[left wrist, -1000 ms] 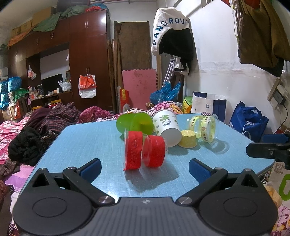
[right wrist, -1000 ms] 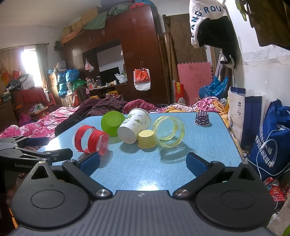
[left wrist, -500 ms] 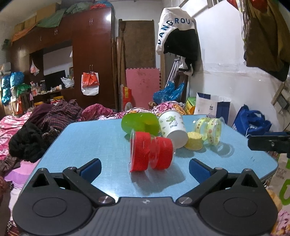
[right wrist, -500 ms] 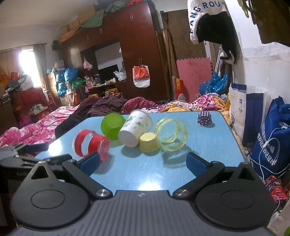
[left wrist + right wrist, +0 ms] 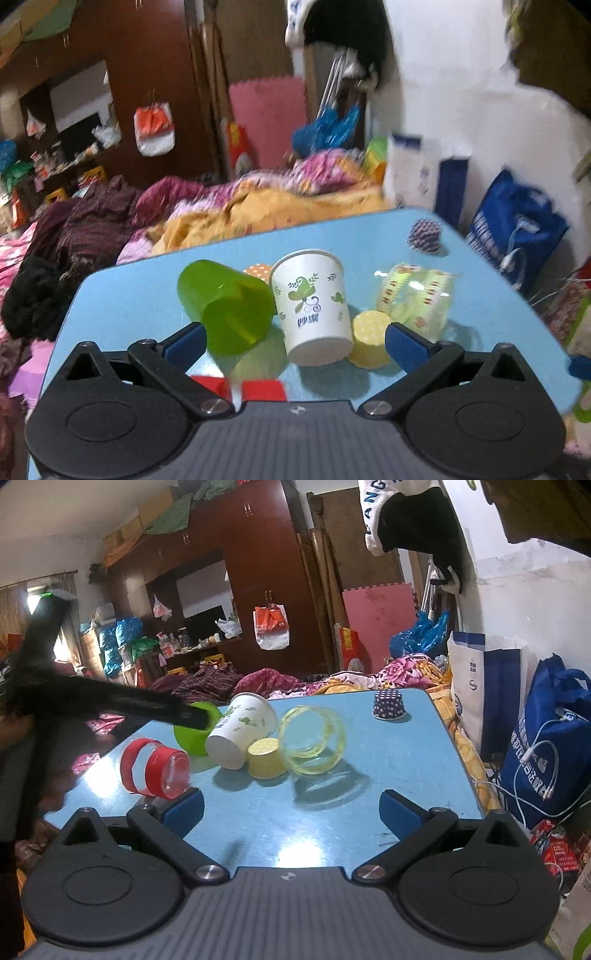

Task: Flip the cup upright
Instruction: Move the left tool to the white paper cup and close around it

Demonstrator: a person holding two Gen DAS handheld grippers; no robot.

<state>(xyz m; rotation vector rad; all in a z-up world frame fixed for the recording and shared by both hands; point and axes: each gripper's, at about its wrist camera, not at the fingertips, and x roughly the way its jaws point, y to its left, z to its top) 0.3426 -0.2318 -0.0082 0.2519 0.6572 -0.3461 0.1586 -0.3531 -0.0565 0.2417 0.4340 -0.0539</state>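
Several cups lie on their sides on a blue table point(image 5: 388, 236): a green cup point(image 5: 225, 306), a white paper cup with a leaf print point(image 5: 314, 306), a clear cup with yellow bands point(image 5: 417, 299) and a clear cup with red bands point(image 5: 155, 764). A small yellow cup point(image 5: 369, 343) stands upside down. My left gripper point(image 5: 293, 339) is open, above the red cup, with the green and white cups between its fingers. In the right wrist view its finger point(image 5: 184, 714) reaches the green cup point(image 5: 192, 734). My right gripper point(image 5: 291, 810) is open and empty near the table's front.
A purple dotted cup point(image 5: 388, 705) stands upside down at the far right of the table. An orange dotted cup point(image 5: 258, 271) peeks out behind the green one. Clothes are piled beyond the table's far edge. Bags stand by the wall on the right.
My left gripper has moved forward and up over the red cup, toward the green and white cups. The right gripper has barely moved.
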